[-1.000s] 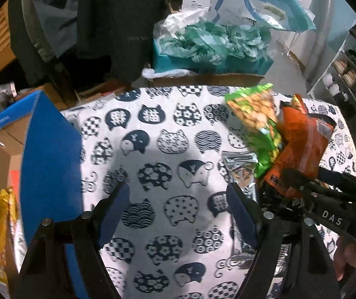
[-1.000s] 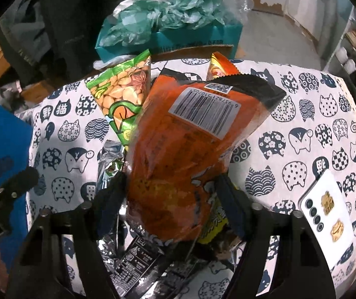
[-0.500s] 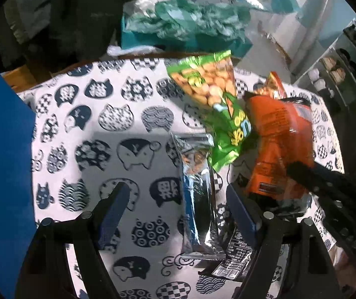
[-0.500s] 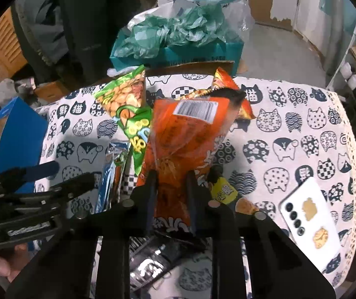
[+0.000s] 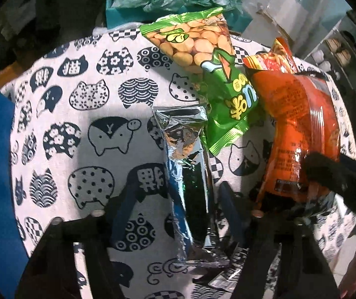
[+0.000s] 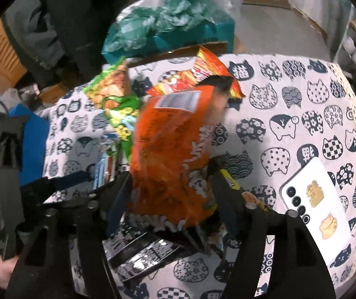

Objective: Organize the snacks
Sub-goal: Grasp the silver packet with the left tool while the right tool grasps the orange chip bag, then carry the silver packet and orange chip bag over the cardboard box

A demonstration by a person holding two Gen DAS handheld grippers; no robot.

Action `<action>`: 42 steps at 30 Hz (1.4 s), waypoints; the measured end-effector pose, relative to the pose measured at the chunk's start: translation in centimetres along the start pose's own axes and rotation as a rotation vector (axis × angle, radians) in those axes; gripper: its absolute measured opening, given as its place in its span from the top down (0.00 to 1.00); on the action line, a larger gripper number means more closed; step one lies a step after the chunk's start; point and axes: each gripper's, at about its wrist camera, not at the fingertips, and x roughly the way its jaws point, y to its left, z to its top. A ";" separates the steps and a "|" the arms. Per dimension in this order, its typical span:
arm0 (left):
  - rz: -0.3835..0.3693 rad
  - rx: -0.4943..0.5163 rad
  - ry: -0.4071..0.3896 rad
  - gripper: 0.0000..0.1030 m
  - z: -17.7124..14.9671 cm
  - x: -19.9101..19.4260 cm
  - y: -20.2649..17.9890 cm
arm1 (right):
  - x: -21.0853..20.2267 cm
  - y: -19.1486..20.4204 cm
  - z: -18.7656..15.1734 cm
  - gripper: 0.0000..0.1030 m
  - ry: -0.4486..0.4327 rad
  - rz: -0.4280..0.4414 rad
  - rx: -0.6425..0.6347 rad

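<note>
While the right gripper (image 6: 168, 186) stands with jaws apart around the crinkly orange foil snack bag (image 6: 170, 154), and the left gripper (image 5: 175, 206) with jaws apart astride the slim silver foil packet (image 5: 185, 174), either slick wrapper may slip on closing.

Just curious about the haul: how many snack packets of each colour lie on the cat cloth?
Green packet: 1
Orange packets: 2
Silver packet: 1
Black packets: at least 2, partly hidden
Total: about 6
</note>
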 end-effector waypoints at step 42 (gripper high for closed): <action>0.053 0.038 -0.251 0.72 -3.6 -13.9 6.2 | -6.1 7.0 -0.4 0.61 -0.102 0.062 -0.133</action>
